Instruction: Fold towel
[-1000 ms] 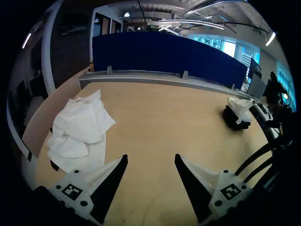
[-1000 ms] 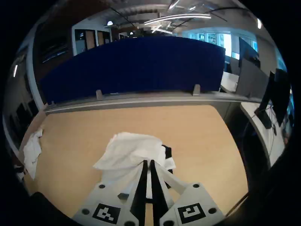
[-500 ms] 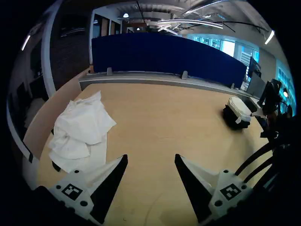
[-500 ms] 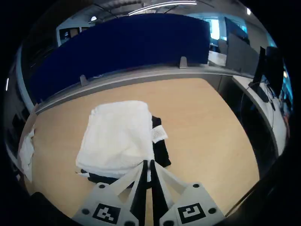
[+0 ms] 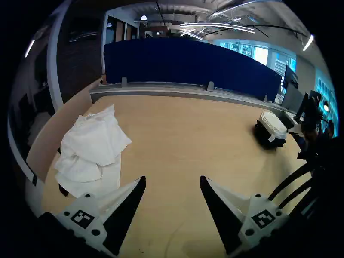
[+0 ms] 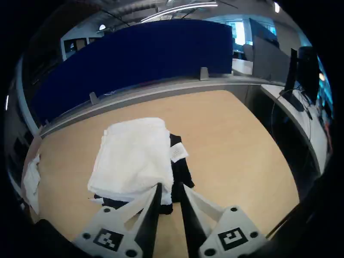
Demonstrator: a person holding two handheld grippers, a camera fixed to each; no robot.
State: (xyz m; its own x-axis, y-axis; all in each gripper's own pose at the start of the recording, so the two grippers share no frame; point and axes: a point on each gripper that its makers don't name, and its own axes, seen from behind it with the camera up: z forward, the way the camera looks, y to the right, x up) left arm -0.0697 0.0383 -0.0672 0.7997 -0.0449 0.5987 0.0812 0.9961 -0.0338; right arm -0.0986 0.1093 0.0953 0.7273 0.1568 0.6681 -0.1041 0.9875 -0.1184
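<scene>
Now | loose pile (image 5: 92, 150) at table (image 5: 180, 129) left | left gripper (image 5: 172, 178) wide, empty | folded towel (image 6: 133, 159) on dark stack (image 6: 182, 172) | right gripper (image 6: 169, 185) narrow, at towel's near edge | advice: open more, pull straight back, do not drag the fold

The left gripper (image 5: 172, 177) and right gripper (image 6: 170, 184) show white pointed fingers (image 5: 124, 202), black inner faces, square markers (image 5: 82, 218).

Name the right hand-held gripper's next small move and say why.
Probably draw the right hand-held gripper back off the folded white towel: it lies flat on the dark stack, the jaws stand slightly apart, and crumpled towels wait near the left hand-held gripper.
</scene>
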